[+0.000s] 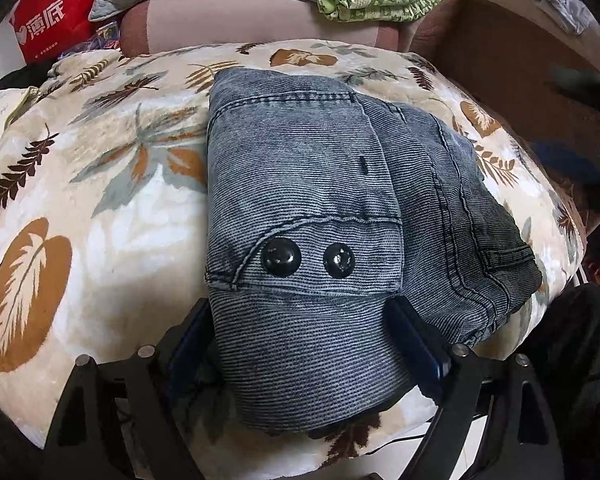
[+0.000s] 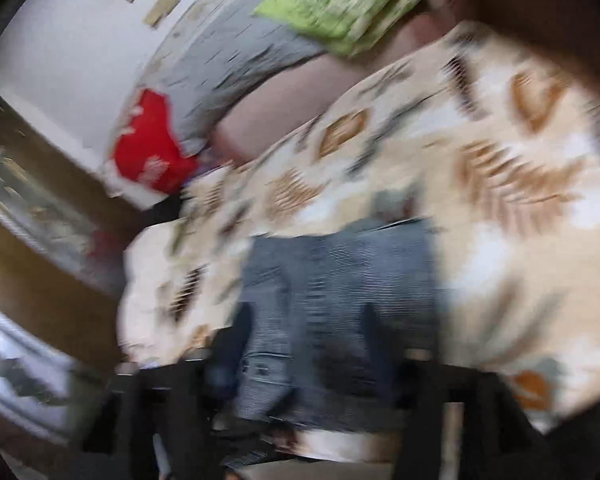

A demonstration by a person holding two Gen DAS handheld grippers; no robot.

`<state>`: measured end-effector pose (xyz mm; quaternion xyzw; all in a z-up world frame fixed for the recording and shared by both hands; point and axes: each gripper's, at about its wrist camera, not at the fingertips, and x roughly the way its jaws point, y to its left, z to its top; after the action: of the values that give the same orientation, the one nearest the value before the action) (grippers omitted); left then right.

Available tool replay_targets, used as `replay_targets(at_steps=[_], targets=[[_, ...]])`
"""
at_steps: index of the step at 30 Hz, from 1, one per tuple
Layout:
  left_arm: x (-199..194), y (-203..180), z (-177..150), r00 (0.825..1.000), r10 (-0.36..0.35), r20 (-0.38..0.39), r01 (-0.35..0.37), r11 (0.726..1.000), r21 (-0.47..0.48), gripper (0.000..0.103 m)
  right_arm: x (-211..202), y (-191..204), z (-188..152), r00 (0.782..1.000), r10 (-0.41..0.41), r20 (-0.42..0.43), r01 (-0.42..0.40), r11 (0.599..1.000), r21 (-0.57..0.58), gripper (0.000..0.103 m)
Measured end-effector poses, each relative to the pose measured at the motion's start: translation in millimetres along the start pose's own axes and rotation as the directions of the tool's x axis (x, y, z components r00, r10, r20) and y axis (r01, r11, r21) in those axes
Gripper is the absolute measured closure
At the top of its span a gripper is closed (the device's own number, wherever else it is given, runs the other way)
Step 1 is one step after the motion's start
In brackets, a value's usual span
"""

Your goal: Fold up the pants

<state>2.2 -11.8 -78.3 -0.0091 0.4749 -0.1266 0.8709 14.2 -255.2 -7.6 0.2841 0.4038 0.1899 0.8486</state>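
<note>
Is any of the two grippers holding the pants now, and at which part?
The left gripper straddles the folded pants at the near edge, below the two buttons; whether it grips cannot be told. The right gripper looks open, holding nothing.

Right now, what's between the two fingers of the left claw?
The near folded end of the denim pants fills the gap of the left claw, lying on the leaf-print blanket. The left wrist view shows it.

Red bag (image 1: pixel 56 20) at 10 o'clock, left wrist view: white chars "薄底"; smaller print below unreadable. Nothing else legible.
</note>
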Motion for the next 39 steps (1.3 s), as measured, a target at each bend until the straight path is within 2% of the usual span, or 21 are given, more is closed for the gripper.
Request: replay_targets(at_steps=[1, 3, 4, 5, 7, 9, 13, 15, 17, 18, 19, 20, 22, 23, 25, 26, 29, 32, 34, 36, 39], targets=[[-0.2, -0.1, -0.4, 1.0, -0.001, 0.001, 0.001, 1.0, 0.0, 0.014, 20.1, -9.1, -0.5, 0.999, 0.0, -0.036, 0.0, 1.0, 0.011, 0.036], [0.1, 0.6, -0.9, 1.0, -0.005, 0.003, 0.005, 1.0, 0.001, 0.014, 56.7, -42.4, -11.3, 0.984, -0.107, -0.14, 0.116, 0.992, 0.059, 0.037], [0.6, -0.2, -1.5, 1.0, -0.005, 0.004, 0.005, 1.0, 0.005, 0.014, 62.8, -55.4, -17.6, 0.981, -0.106, -0.163, 0.122, 0.988, 0.093, 0.042], [0.3, 0.3, -2.1, 1.0, -0.005, 0.009, 0.005, 1.0, 0.006, 0.014, 54.8, -68.2, -20.5, 0.992, -0.061, -0.108, 0.077, 0.985, 0.154, 0.047], [0.7, 1.2, -1.6, 1.0, -0.011, 0.01, 0.011, 1.0, 0.002, 0.013, 43.1, -61.2, -10.1, 0.988, -0.068, -0.135, 0.091, 0.981, 0.171, 0.047], [1.7, 0.8, -0.8, 1.0, -0.011, 0.01, 0.011, 1.0, 0.006, 0.013, 29.9, -39.0, 6.9, 0.991, -0.083, -0.102, 0.092, 0.992, 0.088, 0.045], [1.9, 1.0, -0.4, 1.0, -0.013, 0.01, 0.013, 1.0, 0.005, 0.012, 37.5, -7.4, 40.3, 0.997, 0.017, -0.081, -0.017, 1.0, 0.005, 0.038], [1.0, 2.4, 0.4, 1.0, -0.021, 0.01, 0.021, 1.0, -0.004, 0.012, 66.2, -19.4, 51.4, 0.993, -0.049, -0.112, 0.047, 0.999, -0.018, 0.034], [-7.2, 7.5, 4.3, 0.998, -0.068, 0.013, 0.069, 0.997, -0.044, 0.013, 91.1, -57.6, 45.6, 0.969, -0.141, -0.202, 0.155, 0.986, 0.057, 0.034], [-15.5, 10.7, 6.8, 0.995, -0.098, 0.034, 0.1, 0.993, -0.066, 0.013, 102.3, -74.3, 40.0, 0.961, -0.132, -0.242, 0.162, 0.981, 0.108, 0.035], [-23.2, 13.3, 9.0, 0.992, -0.109, 0.064, 0.114, 0.99, -0.083, 0.013, 98.8, -77.0, 40.1, 0.975, -0.105, -0.198, 0.128, 0.986, 0.107, 0.035], [-38.6, 18.1, 13.1, 0.983, -0.119, 0.141, 0.134, 0.985, -0.107, 0.013, 94.1, -72.3, 40.5, 0.975, -0.108, -0.193, 0.124, 0.989, 0.075, 0.035], [-48.9, 22.7, 18.5, 0.974, -0.107, 0.199, 0.133, 0.983, -0.124, 0.013, 96.2, -66.2, 40.7, 0.968, -0.139, -0.211, 0.146, 0.989, 0.021, 0.035], [-46.4, 24.2, 20.2, 0.977, -0.088, 0.194, 0.114, 0.985, -0.127, 0.013, 98.3, -66.1, 41.0, 0.964, -0.147, -0.222, 0.152, 0.988, 0.007, 0.035], [-21.3, 22.3, 16.7, 0.995, -0.05, 0.084, 0.058, 0.993, -0.103, 0.013, 96.5, -64.7, 41.0, 0.959, -0.155, -0.236, 0.161, 0.987, 0.004, 0.035], [-1.8, 21.0, 9.8, 0.999, -0.047, 0.005, 0.047, 0.995, -0.09, 0.012, 96.0, -60.1, 44.0, 0.949, -0.186, -0.255, 0.19, 0.982, -0.009, 0.035], [-0.5, 13.3, 6.4, 0.999, -0.04, 0.018, 0.041, 0.998, -0.042, 0.01, 92.6, -31.2, 54.7, 0.925, -0.278, -0.257, 0.26, 0.96, -0.102, 0.035], [3.3, 14.0, 4.7, 0.999, -0.05, 0.016, 0.051, 0.998, -0.044, 0.01, 101.5, 28.9, 74.4, 0.92, -0.301, -0.252, 0.236, 0.937, -0.257, 0.029], [2.8, 14.5, 6.0, 0.998, -0.054, 0.014, 0.054, 0.998, -0.042, 0.01, 125.4, 69.1, 83.7, 0.902, -0.317, -0.292, 0.2, 0.909, -0.367, 0.024], [3.5, 14.9, 4.8, 0.998, -0.058, 0.016, 0.059, 0.997, -0.04, 0.01, 159.2, 101.0, 89.2, 0.869, -0.355, -0.345, 0.18, 0.876, -0.448, 0.024], [3.0, 16.0, 4.0, 0.998, -0.061, 0.02, 0.062, 0.998, -0.034, 0.01, 214.0, 131.9, 87.0, 0.789, -0.459, -0.409, 0.18, 0.809, -0.56, 0.024]])
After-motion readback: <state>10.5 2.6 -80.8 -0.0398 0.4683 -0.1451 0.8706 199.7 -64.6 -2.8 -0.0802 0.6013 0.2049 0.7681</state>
